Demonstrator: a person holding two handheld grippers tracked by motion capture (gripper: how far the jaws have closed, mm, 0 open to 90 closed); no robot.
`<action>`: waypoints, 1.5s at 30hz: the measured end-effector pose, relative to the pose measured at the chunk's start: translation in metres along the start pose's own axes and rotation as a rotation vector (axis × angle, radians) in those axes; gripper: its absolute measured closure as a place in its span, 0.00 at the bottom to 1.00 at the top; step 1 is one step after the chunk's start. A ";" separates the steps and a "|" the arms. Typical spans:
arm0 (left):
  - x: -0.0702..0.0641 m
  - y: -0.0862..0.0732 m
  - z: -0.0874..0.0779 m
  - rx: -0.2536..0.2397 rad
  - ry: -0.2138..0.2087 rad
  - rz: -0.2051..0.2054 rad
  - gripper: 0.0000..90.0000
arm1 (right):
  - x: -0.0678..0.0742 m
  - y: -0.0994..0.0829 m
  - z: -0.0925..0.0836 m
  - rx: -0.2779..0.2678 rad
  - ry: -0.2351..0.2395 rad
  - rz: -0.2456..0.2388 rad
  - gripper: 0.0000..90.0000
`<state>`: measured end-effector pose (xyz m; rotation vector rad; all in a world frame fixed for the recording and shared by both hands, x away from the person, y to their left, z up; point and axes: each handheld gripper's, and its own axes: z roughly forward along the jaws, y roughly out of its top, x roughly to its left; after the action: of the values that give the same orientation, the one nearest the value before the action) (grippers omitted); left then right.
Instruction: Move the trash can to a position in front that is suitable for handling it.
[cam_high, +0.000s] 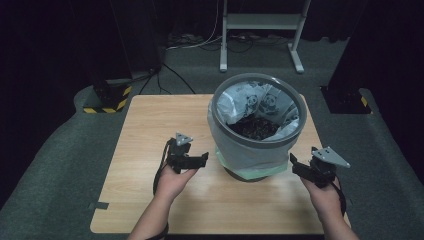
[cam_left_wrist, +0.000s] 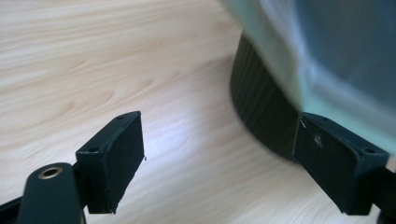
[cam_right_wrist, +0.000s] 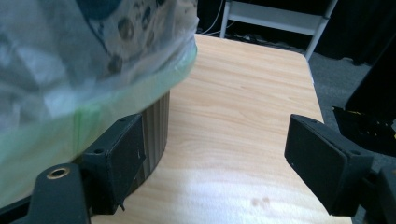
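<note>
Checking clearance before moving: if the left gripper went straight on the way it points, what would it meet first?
Probably the bin's dark ribbed base, just ahead of the left gripper on its right; bare table lies elsewhere, though depth is unclear.

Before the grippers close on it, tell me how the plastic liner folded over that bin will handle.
The liner is probably floppy and thin: it drapes in wrinkles down the bin wall. It looks glossy, so the open left gripper and right gripper might slip on it. The dark contents likely weigh it down, so it may stretch rather than lift cleanly.

Dim surroundings, perhaps slight close-up blur.
</note>
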<state>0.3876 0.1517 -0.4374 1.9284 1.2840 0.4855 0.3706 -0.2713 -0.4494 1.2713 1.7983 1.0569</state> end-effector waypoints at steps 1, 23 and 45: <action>0.003 -0.006 0.000 0.004 0.007 -0.007 0.18 | 0.000 -0.002 -0.001 -0.001 -0.004 0.002 0.22; 0.035 -0.062 0.033 0.237 0.078 -0.060 0.16 | -0.012 -0.062 0.038 0.262 0.050 0.034 0.21; 0.030 -0.048 0.037 0.441 0.133 -0.035 0.13 | -0.013 -0.062 0.045 0.298 0.092 0.014 0.18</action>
<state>0.3952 0.1750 -0.5004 2.2571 1.6129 0.3355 0.3886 -0.2856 -0.5237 1.4303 2.0784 0.8897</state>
